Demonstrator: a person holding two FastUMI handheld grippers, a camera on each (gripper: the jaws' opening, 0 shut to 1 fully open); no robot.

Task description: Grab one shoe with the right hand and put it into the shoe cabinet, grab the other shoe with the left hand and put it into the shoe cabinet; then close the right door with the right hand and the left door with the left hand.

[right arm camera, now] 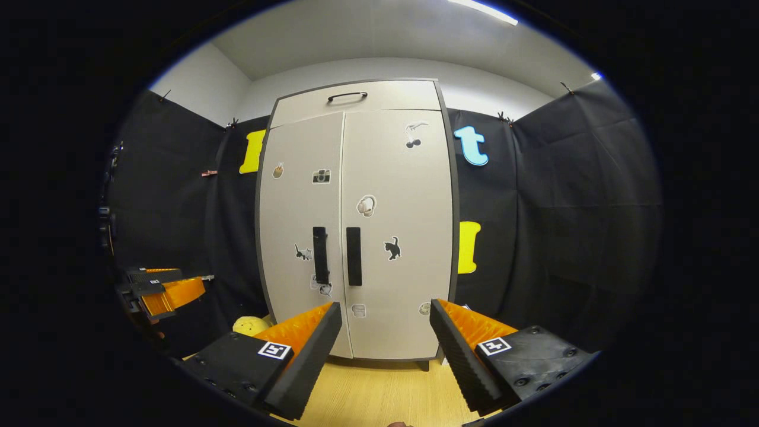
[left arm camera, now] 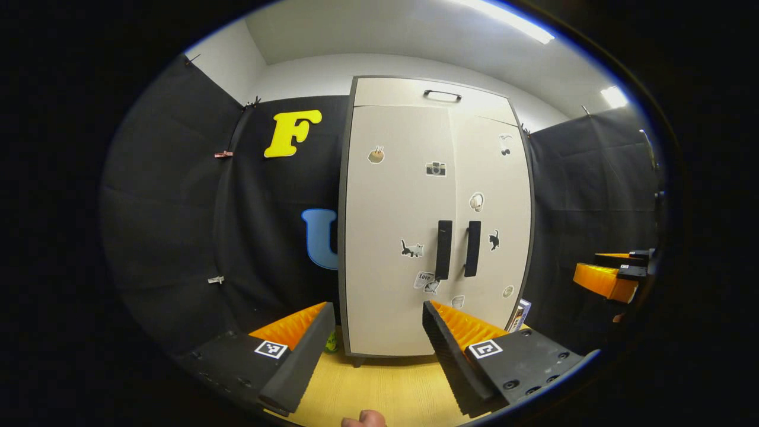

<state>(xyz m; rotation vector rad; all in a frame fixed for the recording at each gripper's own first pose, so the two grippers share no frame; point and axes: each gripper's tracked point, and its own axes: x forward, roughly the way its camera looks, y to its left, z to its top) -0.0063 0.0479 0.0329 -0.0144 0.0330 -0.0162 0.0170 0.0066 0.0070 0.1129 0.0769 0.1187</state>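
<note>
Doors shut, grippers empty, both held back from the shoe cabinet (right arm camera: pixel 356 231).

I saw the left gripper (left arm camera: pixel 376 350) and right gripper (right arm camera: pixel 385 356) spread wide and holding nothing, the right door (right arm camera: pixel 396 234) and left door (right arm camera: pixel 302 237) flush, handles side by side. I could not see either shoe, presumably inside. My worry was small: a door not fully seated could swing open, or a careless advance could knock the handles.

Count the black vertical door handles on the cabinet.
2: left door handle and right door handle, side by side at the centre seam of the shut cabinet. A separate curved handle tops it.
</note>
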